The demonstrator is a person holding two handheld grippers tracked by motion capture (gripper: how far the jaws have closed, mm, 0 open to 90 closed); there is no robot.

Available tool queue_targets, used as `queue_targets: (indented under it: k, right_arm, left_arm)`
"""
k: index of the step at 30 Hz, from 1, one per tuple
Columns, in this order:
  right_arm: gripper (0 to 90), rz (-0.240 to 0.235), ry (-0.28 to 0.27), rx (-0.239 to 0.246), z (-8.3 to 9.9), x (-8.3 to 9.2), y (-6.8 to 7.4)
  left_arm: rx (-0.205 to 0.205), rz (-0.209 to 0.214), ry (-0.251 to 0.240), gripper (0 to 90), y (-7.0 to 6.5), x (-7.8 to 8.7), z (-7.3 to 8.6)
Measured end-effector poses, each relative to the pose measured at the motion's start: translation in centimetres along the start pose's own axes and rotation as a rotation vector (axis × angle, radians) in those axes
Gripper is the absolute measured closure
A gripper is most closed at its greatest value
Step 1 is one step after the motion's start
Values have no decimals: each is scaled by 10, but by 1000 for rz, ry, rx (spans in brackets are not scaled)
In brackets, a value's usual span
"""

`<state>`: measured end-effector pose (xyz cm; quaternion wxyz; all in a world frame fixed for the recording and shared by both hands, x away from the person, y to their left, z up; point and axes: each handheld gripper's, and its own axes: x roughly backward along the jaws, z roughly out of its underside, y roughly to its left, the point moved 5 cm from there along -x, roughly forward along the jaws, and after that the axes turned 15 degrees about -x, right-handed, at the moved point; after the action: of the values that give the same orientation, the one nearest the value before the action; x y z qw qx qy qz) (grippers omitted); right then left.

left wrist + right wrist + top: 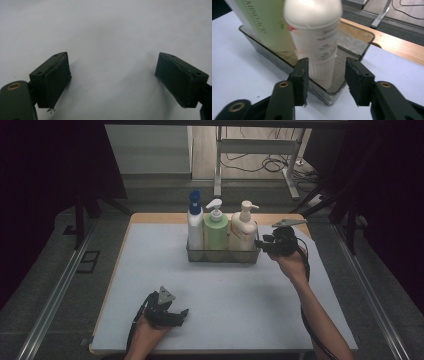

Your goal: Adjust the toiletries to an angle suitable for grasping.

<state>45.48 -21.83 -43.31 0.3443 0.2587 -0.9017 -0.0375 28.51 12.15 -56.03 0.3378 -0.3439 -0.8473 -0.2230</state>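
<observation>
A dark mesh tray (222,256) stands at the back middle of the white mat and holds three upright bottles: a white one with a blue cap (195,220), a green pump bottle (216,230) and a cream pump bottle (243,230). My right gripper (259,245) is at the tray's right end. In the right gripper view its jaws (327,82) straddle the tray's near corner (329,98), level with the foot of the cream bottle (317,37), and a gap still shows beside the bottle. My left gripper (185,312) rests open near the front edge, nothing between its pads (112,80).
The green bottle (267,27) stands close beside the cream one. The white mat (150,270) lies on a wooden table whose edge (397,47) runs just behind the tray. Metal rails flank the table, and a desk frame with cables stands beyond it.
</observation>
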Motion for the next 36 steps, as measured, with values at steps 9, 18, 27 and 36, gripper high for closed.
queue_targets:
  k: [9, 18, 27, 36]
  right_arm:
    - [799, 19, -13, -21, -5, -8, -11]
    - [896, 37, -2, -35, -12, -27, -19]
    - [896, 30, 28, -31, -13, -47, -20]
    - [896, 12, 61, -25, -10, -61, -24]
  left_arm:
    - [0, 0, 0, 123, 0, 0, 0]
    - [0, 0, 0, 123, 0, 0, 0]
    - [-2, 0, 2, 123, 0, 0, 0]
    - [-2, 0, 2, 123, 0, 0, 0]
